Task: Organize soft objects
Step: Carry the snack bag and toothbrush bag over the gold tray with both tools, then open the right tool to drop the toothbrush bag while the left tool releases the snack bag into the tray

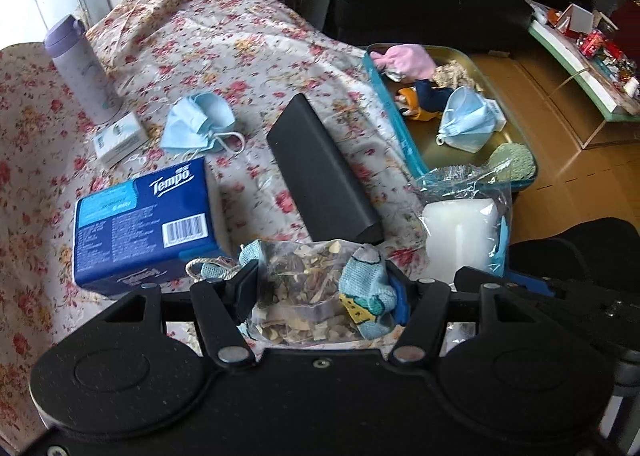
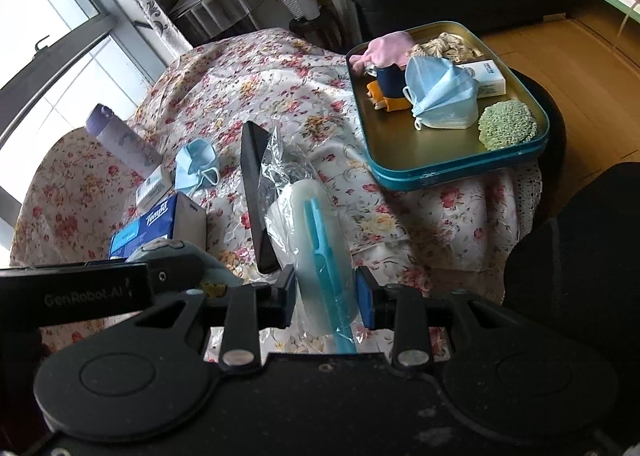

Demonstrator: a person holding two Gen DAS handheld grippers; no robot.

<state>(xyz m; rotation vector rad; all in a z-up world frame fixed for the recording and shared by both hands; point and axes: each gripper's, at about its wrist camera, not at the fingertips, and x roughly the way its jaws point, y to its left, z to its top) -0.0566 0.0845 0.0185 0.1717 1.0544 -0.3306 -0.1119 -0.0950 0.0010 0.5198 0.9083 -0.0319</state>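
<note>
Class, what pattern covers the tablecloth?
The tablecloth is white with red and yellow flowers; clearest in the left wrist view.

Left gripper (image 1: 322,290) and right gripper (image 2: 327,292), both angled downward, fingers clamped on loads.

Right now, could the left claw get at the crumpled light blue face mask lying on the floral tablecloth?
Probably not yet. The path to the light blue face mask looks clear, but the left claw is already shut on a clear pouch of dried bits, which must be set down first.
</note>
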